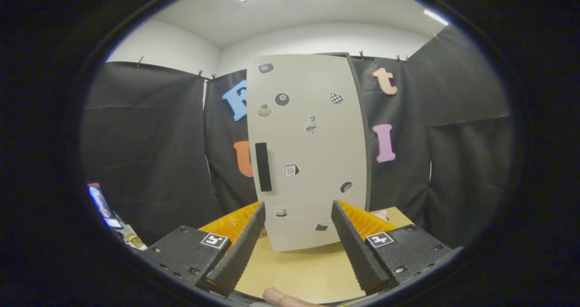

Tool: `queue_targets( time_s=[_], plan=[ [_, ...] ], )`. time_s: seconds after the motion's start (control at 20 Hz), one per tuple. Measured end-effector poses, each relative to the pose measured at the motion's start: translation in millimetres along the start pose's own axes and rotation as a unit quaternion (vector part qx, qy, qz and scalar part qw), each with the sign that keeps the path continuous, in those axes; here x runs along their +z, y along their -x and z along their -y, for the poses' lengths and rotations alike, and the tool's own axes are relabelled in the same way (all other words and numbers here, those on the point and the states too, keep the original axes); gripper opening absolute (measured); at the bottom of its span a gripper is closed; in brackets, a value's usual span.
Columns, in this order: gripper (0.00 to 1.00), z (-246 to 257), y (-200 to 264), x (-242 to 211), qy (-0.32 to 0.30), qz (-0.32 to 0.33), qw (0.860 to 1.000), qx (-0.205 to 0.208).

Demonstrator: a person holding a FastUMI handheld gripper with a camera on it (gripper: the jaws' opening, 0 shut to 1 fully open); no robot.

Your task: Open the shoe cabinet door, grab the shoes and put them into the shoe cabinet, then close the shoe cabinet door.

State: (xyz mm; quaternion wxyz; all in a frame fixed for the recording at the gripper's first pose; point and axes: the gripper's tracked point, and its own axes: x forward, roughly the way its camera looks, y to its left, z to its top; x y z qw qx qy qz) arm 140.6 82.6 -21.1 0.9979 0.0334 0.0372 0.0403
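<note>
The shoe cabinet [312,162] stands upright on the wooden table [299,270], straight ahead of me. Its pale door is closed and carries several small stickers. A black vertical handle [263,167] sits on the door's left side, about mid-height. My gripper [297,216] is open, fingers spread wide and empty, with the lower part of the door showing between them. The fingers are short of the door, with a stretch of tabletop between. A small pink object [380,214] peeks out beside the cabinet's right base, behind the right finger.
Black cloth walls surround the table on all sides. A fingertip of a person's hand [283,298] shows just below the fingers. Some cluttered items [106,211] lie low at the far left beyond the table.
</note>
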Motion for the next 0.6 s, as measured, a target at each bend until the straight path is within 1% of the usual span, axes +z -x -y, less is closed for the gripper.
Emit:
queue_targets(
  time_s=[0.1,0.2,0.3,0.45,0.6],
  plan=[
    [0.96,-3,10,3,0.009,0.007,1.000,0.004],
    [0.96,5,22,7,0.013,0.019,1.000,-0.011],
    [0.96,15,35,7,0.004,0.031,0.999,-0.032],
    [0.96,15,45,-8,-0.023,0.031,0.999,-0.030],
    [0.96,26,64,-17,-0.046,0.042,0.997,-0.036]
  ],
)
